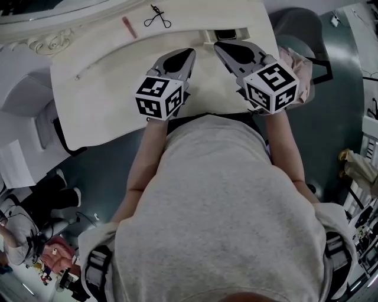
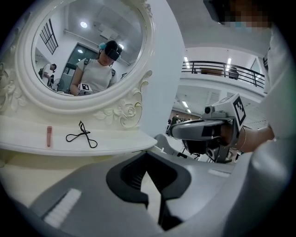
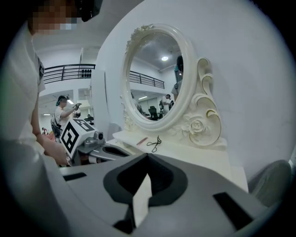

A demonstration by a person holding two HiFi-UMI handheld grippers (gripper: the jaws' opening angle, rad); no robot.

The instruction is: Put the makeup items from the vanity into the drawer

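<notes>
A black eyelash curler and a pink tube lie on the raised back shelf of the white vanity. A thin white stick lies on the lower top at the left. My left gripper hovers over the middle of the tabletop, shut and holding nothing. Beside it on the right, my right gripper is also shut and holding nothing. Both point toward the shelf, well short of the items. No drawer shows in any view.
An oval mirror in a carved white frame rises behind the shelf. A small dark thing sits at the shelf's right end. A grey chair stands right of the vanity. Another person's legs and gear are at the lower left.
</notes>
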